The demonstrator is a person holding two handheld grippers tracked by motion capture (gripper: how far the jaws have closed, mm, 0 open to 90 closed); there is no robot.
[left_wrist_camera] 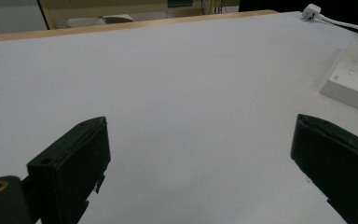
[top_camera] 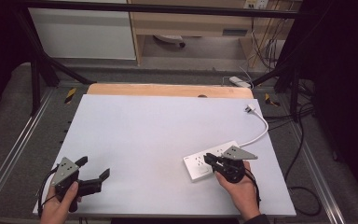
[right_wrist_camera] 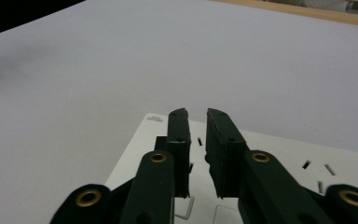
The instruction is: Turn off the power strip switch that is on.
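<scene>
A white power strip (top_camera: 196, 164) lies on the white table (top_camera: 158, 126) at the front right. Its white cable curves back to a loose plug (top_camera: 249, 108) near the far right corner. My right gripper (top_camera: 208, 158) hovers over the strip's near end. In the right gripper view its jaws stand almost together, with nothing between them, above the strip's (right_wrist_camera: 279, 154) socket slots; right gripper (right_wrist_camera: 196, 116). At the front left, my left gripper (top_camera: 94, 169) is wide open over bare table. The left gripper view has the left gripper (left_wrist_camera: 200, 135), the strip's corner (left_wrist_camera: 354, 74) and the plug (left_wrist_camera: 312, 10).
A wooden strip (top_camera: 168, 89) runs along the table's far edge. Black frame bars stand at both back corners. Dark cables (top_camera: 303, 186) trail on the floor to the right, and a white adapter (top_camera: 239, 81) lies behind the table.
</scene>
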